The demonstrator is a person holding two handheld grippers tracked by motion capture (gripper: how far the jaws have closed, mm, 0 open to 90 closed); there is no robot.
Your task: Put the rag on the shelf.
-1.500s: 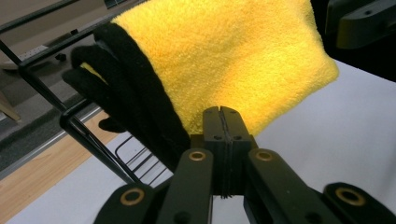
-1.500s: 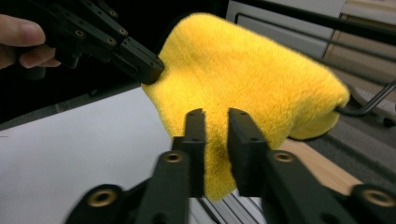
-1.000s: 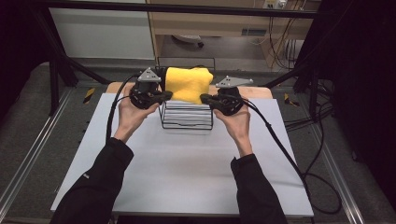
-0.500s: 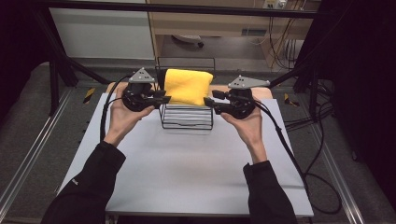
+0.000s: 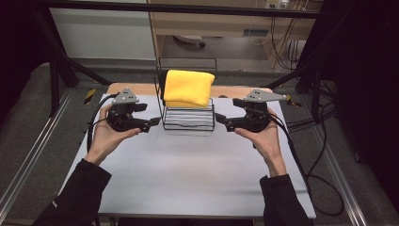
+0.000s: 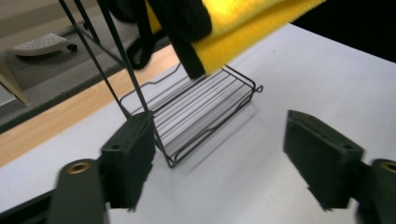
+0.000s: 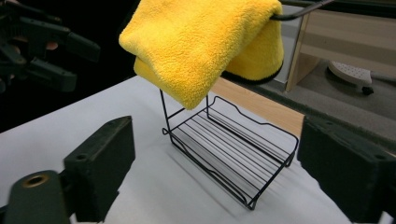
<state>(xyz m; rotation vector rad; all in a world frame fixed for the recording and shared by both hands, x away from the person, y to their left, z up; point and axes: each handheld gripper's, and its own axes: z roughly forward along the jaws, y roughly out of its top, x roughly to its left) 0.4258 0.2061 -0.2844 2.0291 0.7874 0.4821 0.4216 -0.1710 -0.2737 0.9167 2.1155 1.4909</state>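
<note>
Now both grippers stand apart from the wire rack (image 5: 188,117), the left gripper (image 5: 149,126) on one side, the right gripper (image 5: 220,121) on the other; their jaws have just been opening and gape wide, nothing between them. Beyond the tips, the yellow towel (image 5: 188,87) hangs folded over the rack's top bar. A careless sweep could probably snag a wire and tip the light rack. Bare worktop (image 5: 188,174) lies open toward the person.

— Where does the rack (image 5: 188,117) stand?
— On the table (image 5: 188,179), toward its far edge, midway across. The towel (image 5: 188,87) hangs over the rack's top bar, above its tray.
— And the grippers?
— The left gripper (image 5: 143,125) is just left of the rack, the right gripper (image 5: 221,120) just right, both apart from it.
</note>
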